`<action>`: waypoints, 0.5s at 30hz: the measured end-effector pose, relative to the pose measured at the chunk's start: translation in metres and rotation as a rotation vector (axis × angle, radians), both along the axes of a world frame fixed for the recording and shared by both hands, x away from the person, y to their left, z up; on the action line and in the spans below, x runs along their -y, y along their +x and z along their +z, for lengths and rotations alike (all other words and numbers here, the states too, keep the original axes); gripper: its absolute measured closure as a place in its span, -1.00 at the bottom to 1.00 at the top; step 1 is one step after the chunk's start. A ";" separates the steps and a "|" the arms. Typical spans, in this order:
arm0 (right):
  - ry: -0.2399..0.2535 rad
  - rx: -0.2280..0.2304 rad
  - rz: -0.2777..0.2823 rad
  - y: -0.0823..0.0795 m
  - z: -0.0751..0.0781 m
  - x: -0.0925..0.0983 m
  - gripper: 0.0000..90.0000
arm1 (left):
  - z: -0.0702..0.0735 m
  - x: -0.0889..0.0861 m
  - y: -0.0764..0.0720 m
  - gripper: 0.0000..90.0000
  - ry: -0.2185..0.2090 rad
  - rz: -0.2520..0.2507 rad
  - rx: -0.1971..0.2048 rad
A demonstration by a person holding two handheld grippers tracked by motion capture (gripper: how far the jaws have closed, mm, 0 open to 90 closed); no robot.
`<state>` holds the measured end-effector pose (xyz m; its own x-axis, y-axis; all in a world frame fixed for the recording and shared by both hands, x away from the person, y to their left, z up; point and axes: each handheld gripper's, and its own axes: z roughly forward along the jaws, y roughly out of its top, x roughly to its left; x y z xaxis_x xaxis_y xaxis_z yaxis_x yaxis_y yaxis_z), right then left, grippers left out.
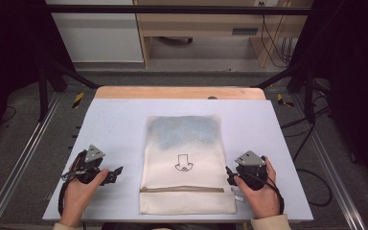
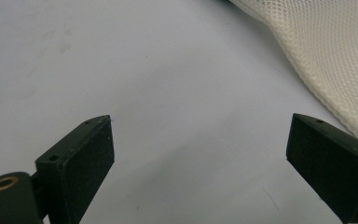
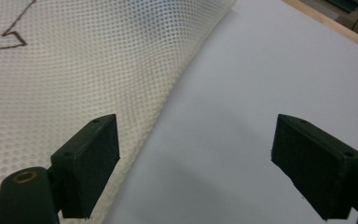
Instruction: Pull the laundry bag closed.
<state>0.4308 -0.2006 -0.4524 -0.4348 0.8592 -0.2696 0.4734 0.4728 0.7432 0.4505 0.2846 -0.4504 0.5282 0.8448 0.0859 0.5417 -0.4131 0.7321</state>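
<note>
So you've got a cream mesh bag (image 1: 186,163) lying flat in the middle of the table (image 1: 115,124), long side running away from you. There's a small dark outline drawing on it and a zipper strip across the end closest to you, plus a greyish-blue patch showing through the far half.

Your left gripper (image 1: 117,171) sits low on the table off the bag's left edge, near it but not touching. In the left gripper view (image 2: 200,154) the jaws are spread wide with nothing but bare table between them, and the bag (image 2: 321,51) is off in the upper right corner.

Your right gripper (image 1: 229,175) is right up against the bag's right edge, down near the zipper end. In the right gripper view (image 3: 196,158) the jaws are spread wide too, pinching nothing. The bag's edge (image 3: 88,79) runs just past the left jaw, which sits over the mesh, while the other jaw is over plain table. Can't tell if that jaw actually touches the fabric.
</note>
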 end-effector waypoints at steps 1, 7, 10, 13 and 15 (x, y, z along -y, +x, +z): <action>0.001 -0.006 0.012 -0.001 0.000 -0.001 -0.63 | 0.004 -0.004 -0.008 -0.81 -0.007 0.004 0.013; -0.025 -0.038 0.072 -0.007 0.006 -0.019 -0.66 | 0.011 -0.017 -0.019 -0.78 -0.056 0.019 0.016; -0.048 -0.049 0.145 -0.009 0.015 -0.042 -0.69 | 0.009 -0.021 -0.019 -0.78 -0.059 0.036 0.021; -0.062 -0.077 0.200 -0.007 0.020 -0.060 -0.63 | 0.006 -0.021 -0.023 -0.78 -0.037 0.035 -0.013; -0.068 -0.100 0.236 -0.005 0.024 -0.073 -0.58 | 0.005 -0.020 -0.026 -0.78 0.001 0.028 -0.012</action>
<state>0.4261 -0.1276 -0.4288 -0.6486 0.7121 -0.2687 0.4134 0.6260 0.6612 0.4242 0.3047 -0.4457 0.5052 0.8593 0.0802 0.5622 -0.3981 0.7249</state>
